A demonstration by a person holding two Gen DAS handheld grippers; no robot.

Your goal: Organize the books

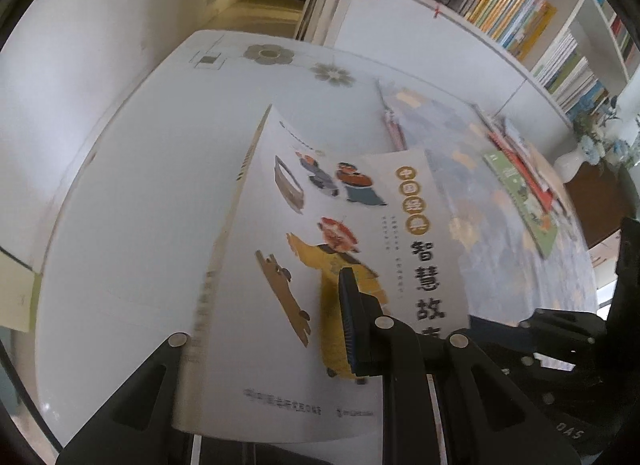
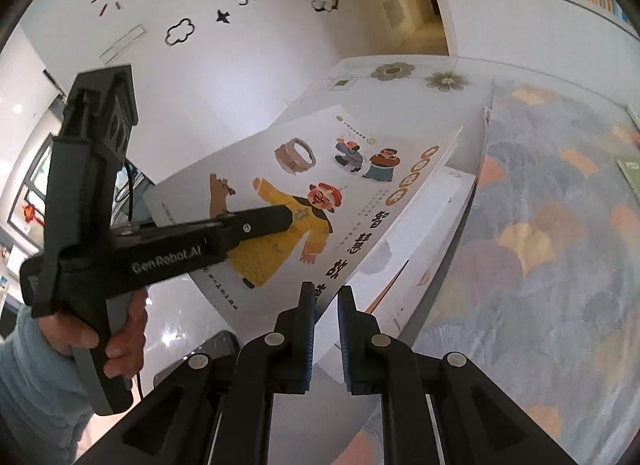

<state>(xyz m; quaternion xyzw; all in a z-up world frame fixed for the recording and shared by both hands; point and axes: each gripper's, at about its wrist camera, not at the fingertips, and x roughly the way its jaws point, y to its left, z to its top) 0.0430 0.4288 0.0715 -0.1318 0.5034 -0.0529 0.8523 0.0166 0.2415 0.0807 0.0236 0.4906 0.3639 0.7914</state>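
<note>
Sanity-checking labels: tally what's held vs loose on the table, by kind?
Held book, white cover: 1
Loose books spread on the table's right side: count unclear, blurred
Vase of flowers: 1
Grippers: 2
Total countable: 4

White wall with sun, cloud and "Life is Sweet" drawings. White table with flower motifs at its far edge. Patterned cloth alongside. White bookshelf behind; vase of flowers beside it.
</note>
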